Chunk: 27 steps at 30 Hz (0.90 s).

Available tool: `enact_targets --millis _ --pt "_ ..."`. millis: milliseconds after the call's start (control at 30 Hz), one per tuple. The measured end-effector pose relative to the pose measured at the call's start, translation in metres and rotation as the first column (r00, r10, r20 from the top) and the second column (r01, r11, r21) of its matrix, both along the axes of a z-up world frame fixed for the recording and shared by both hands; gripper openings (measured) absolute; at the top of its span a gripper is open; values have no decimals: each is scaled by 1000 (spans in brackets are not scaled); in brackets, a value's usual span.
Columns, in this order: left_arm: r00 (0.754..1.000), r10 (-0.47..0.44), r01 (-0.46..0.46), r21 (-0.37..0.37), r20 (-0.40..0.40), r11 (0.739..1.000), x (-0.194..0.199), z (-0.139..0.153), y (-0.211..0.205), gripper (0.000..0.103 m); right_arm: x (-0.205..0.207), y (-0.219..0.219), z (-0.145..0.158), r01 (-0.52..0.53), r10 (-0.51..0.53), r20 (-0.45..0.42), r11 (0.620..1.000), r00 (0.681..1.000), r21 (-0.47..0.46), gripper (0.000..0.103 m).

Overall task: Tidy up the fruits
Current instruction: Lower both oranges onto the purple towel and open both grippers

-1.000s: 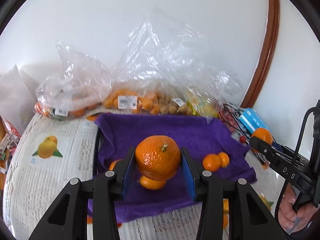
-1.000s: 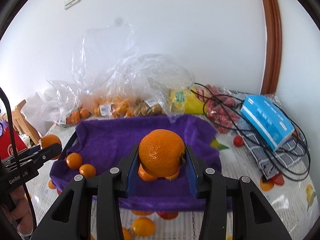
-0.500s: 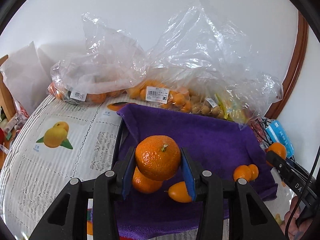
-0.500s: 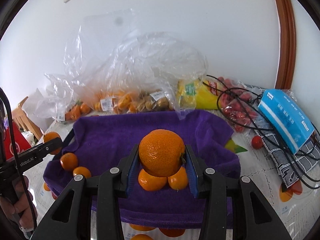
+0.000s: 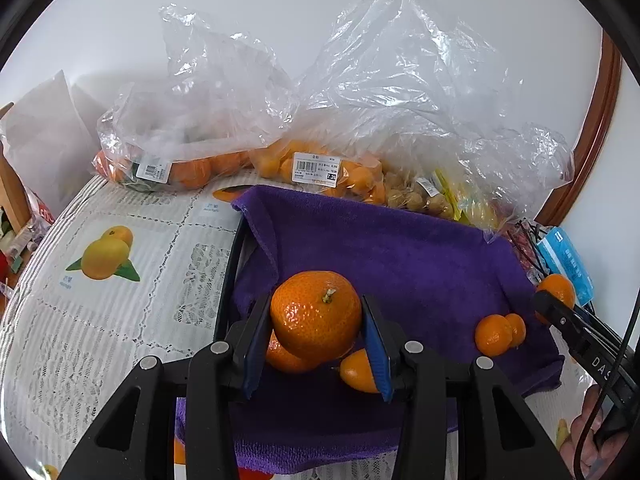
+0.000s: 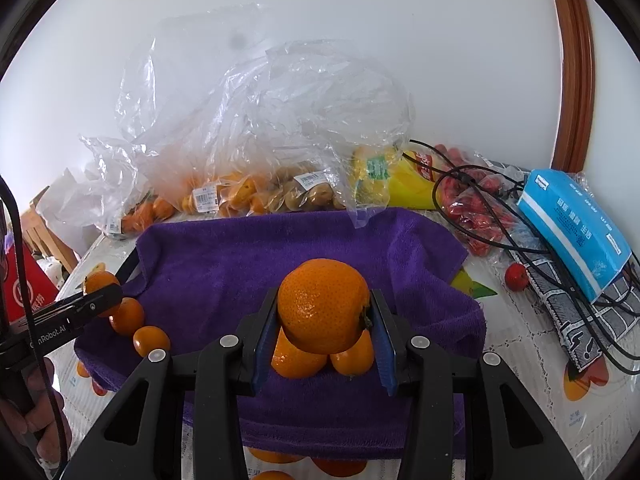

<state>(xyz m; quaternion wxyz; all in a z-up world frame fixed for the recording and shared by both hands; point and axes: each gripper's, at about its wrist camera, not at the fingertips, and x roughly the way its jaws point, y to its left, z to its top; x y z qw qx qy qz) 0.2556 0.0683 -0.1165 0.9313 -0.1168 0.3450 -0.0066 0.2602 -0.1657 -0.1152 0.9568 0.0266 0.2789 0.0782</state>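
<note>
Both tongs [image 5: 316, 340] [image 6: 324, 332] clamp oranges [image 5: 316, 314] [image 6: 323, 306] over purple towel [image 5: 400, 264] on fruit-print tablecloth [image 5: 120, 280].

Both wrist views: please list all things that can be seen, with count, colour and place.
purple towel: one, purple, middle of table.
held oranges: two, orange, one in left jaws, one in right jaws.
loose small oranges: four, orange, in two pairs on the towel.
plastic bags: several, clear, holding fruit, behind towel by the wall.
tissue pack: one, blue, right side of table.
cable: black, beside the pack.
tablecloth: one, white with fruit prints.
left gripper, right gripper: black, blue pads.
</note>
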Motion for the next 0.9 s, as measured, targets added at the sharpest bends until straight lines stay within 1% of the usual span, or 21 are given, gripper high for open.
enact_targets --millis 133,433,667,833,900 --pt "1000 4 -4 7 3 1000 -2 4 -1 41 -1 0 2 -4 4 2 1000 1000 -4 42" --pt "1000 -9 9 -15 6 1000 -3 5 -1 41 2 -7 1 16 -16 -11 1000 1000 8 42" --pt "1000 -28 27 -27 -13 999 0 -4 -4 41 4 -8 -7 18 -18 -29 1000 999 4 42" --pt "999 -37 37 -3 -14 999 1 -6 -10 41 4 -3 -10 8 -8 -39 1000 999 -5 42" --pt "999 -44 44 -9 -13 999 1 -5 -11 41 4 0 -11 1 -2 -42 1000 999 -14 43"
